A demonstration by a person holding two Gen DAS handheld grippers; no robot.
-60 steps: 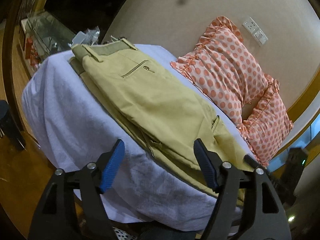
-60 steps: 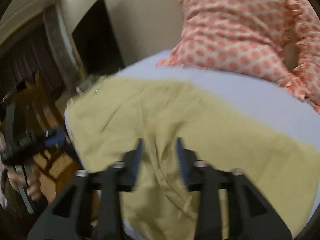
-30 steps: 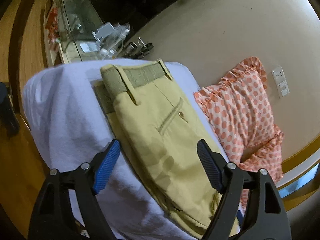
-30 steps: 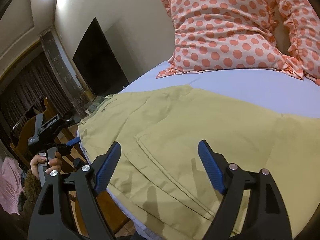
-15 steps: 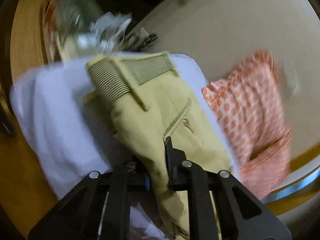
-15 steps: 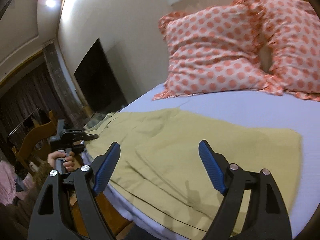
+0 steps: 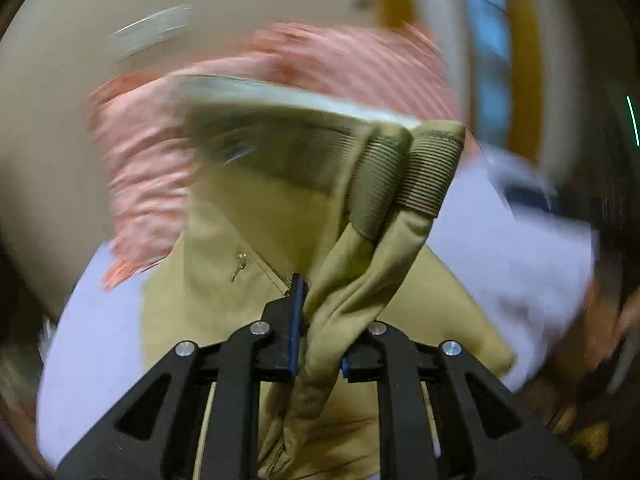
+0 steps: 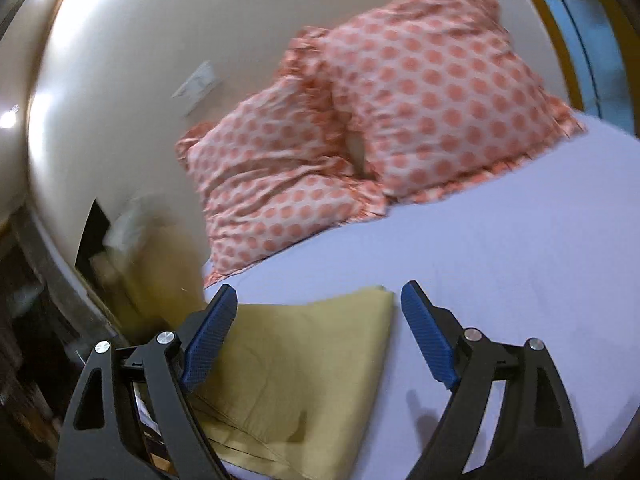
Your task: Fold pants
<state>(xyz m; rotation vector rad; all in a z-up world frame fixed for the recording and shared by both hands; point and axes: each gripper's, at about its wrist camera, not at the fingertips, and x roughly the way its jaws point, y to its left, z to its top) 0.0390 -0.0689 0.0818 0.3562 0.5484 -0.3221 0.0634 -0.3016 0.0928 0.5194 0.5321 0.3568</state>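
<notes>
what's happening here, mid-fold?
Yes, mid-fold. The left gripper is shut on the khaki pants just below the waistband and holds that end up off the bed; the view is motion-blurred. The right gripper is open and empty, hovering above the other end of the pants, which lies flat on the sheet. Two polka-dot pillows sit against the wall behind.
</notes>
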